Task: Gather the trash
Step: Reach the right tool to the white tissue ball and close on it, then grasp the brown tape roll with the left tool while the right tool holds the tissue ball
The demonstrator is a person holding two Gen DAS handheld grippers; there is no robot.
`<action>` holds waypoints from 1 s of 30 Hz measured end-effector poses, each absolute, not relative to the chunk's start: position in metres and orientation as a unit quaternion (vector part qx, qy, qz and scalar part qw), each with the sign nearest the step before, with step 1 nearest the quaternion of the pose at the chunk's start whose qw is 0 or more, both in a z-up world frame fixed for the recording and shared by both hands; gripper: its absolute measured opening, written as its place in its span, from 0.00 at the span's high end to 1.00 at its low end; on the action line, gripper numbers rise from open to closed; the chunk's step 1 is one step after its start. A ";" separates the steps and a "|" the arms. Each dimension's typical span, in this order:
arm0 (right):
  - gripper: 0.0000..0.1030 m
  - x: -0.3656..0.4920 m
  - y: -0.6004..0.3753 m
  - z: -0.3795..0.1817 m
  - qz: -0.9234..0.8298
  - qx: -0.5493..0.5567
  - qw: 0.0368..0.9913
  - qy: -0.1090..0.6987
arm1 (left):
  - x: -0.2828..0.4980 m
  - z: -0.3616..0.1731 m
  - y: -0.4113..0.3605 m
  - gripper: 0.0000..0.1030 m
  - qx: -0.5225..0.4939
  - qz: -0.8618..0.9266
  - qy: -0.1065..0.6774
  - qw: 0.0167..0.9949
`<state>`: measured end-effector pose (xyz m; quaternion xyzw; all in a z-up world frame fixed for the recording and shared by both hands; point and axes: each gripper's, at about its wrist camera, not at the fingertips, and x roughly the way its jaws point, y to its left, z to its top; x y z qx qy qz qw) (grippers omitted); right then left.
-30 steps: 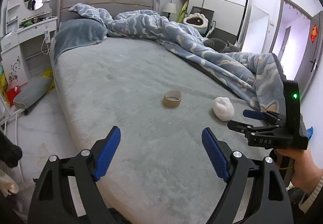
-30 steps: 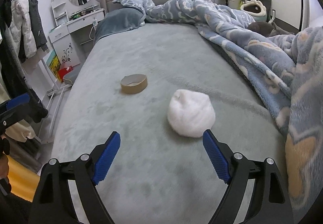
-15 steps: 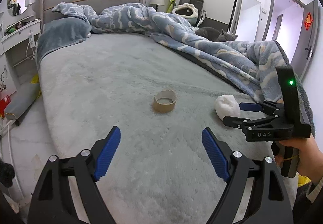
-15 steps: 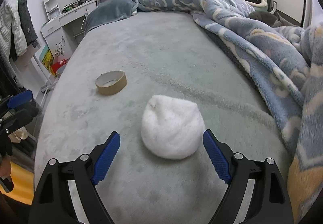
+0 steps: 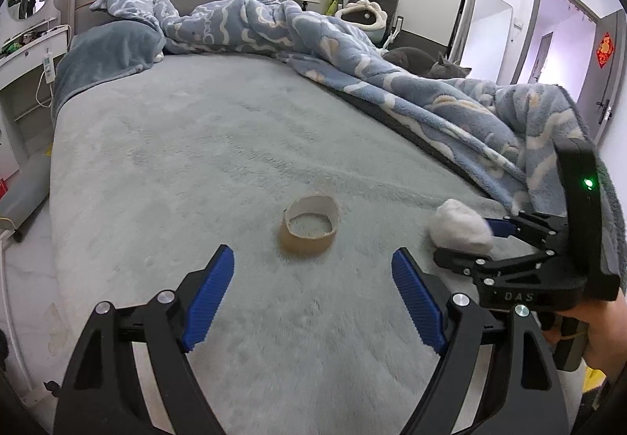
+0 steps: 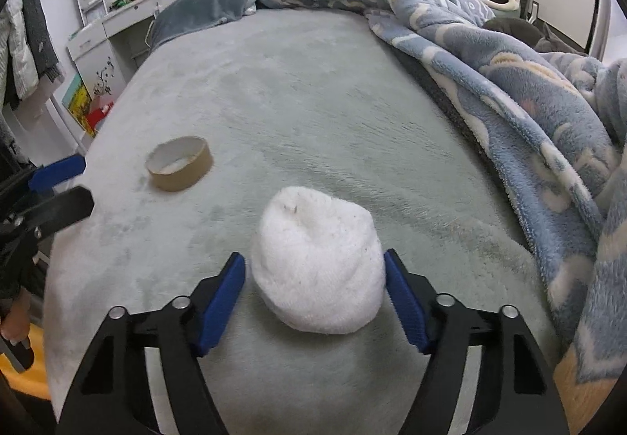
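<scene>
**Right gripper closing on white wad; cardboard ring unclaimed**

While the right gripper [image 6: 313, 294] straddles the white wad [image 6: 319, 258] near the foot of the bed [image 6: 313, 90], its jaws have just been closing; the right pad looks to touch the wad's flank, the left pad stands just beside it with a sliver of gap, so no firm grip is established.

The left gripper [image 5: 313, 282] stands wide apart and holds nothing; the cardboard ring [image 5: 309, 225] lies on the bed ahead of it, beyond its fingertips and apart from them; ring and wad lie near each other, not touching.

Handling, as judged: the wad appears soft, fluffy and very light, rounded with a dimple on top; it should compress readily, so a hold across its broad middle, low on the flanks, is advisable; a shallow pinch risks tearing away fluff or letting it roll. The ring appears to be a spent tape core; thin, stiff brown card, open at both ends, light; take it across one wall, one pad inside and one outside, since squeezing across the full width may buckle it.

Surfaces: the bed cover is a short grey-green plush, yielding underfoot of both items; a thick blue patterned blanket [image 6: 509, 90] is heaped along the right side, clear of the wad.
</scene>
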<state>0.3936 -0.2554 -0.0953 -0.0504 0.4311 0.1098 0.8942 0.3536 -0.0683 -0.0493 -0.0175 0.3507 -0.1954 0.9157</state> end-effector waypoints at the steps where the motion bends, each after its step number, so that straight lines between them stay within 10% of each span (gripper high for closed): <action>1: 0.39 0.395 -0.257 -0.096 0.110 -0.055 0.893 0.432 | 0.356 -0.051 -0.069 0.18 -0.014 -0.191 0.351 0.917; 8: 0.57 0.395 -0.274 -0.086 0.117 -0.031 0.897 0.426 | 0.371 -0.055 -0.079 0.18 -0.008 -0.178 0.343 0.922; 30: 0.57 0.385 -0.301 -0.057 0.155 0.056 0.902 0.399 | 0.412 -0.090 -0.117 0.35 0.046 -0.167 0.387 0.906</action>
